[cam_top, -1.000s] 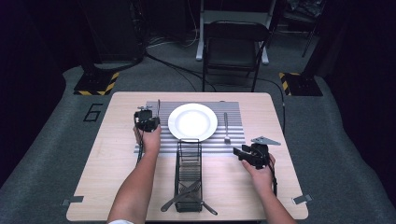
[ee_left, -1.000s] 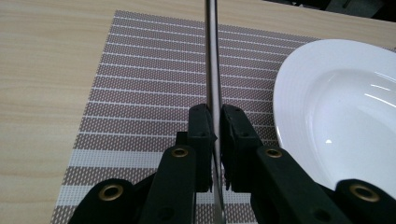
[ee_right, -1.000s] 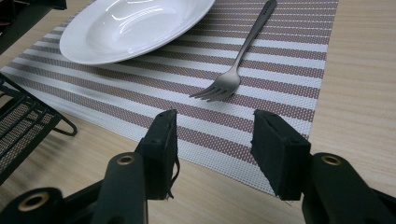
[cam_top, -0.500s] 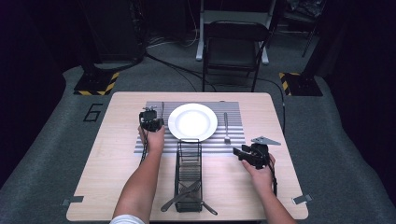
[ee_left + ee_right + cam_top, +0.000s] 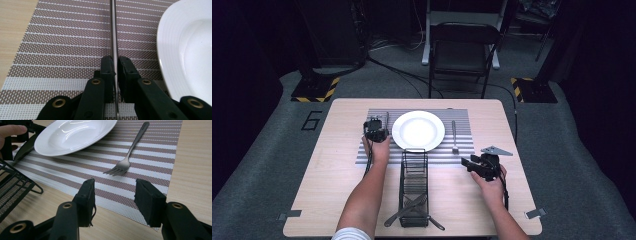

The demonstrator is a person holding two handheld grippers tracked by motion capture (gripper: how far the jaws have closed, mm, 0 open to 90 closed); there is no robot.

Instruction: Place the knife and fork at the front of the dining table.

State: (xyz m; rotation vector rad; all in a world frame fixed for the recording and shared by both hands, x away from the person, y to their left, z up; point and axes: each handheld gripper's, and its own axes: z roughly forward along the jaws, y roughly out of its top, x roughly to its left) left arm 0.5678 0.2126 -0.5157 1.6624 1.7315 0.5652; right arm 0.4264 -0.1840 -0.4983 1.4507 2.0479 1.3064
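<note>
Evidently a place setting is being laid. The left gripper (image 5: 375,131), fingers (image 5: 108,68) pinching a knife (image 5: 113,37) by its handle end, holds the utensil edge-up along the striped placemat (image 5: 62,37), just beside the white plate's (image 5: 418,130) left rim; gripping at the handle lets the blade point toward the far edge of the desk (image 5: 332,175) and run parallel to the plate. A fork (image 5: 130,152) already lies on the mat on the plate's other side, tines toward the near edge, so the knife would complete the pair. The right gripper (image 5: 479,165) rests near the desk's right edge, off the mat's near right corner, fingers (image 5: 87,195) spread halfway with nothing between them, apparently idle while the other hand works. A wire caddy (image 5: 414,187) with remaining utensils stands at the near edge, centre.

Compared with a second earlier, the left gripper has shifted closer to the plate and sunk toward the mat; the right gripper, plate, fork and caddy are unchanged.
</note>
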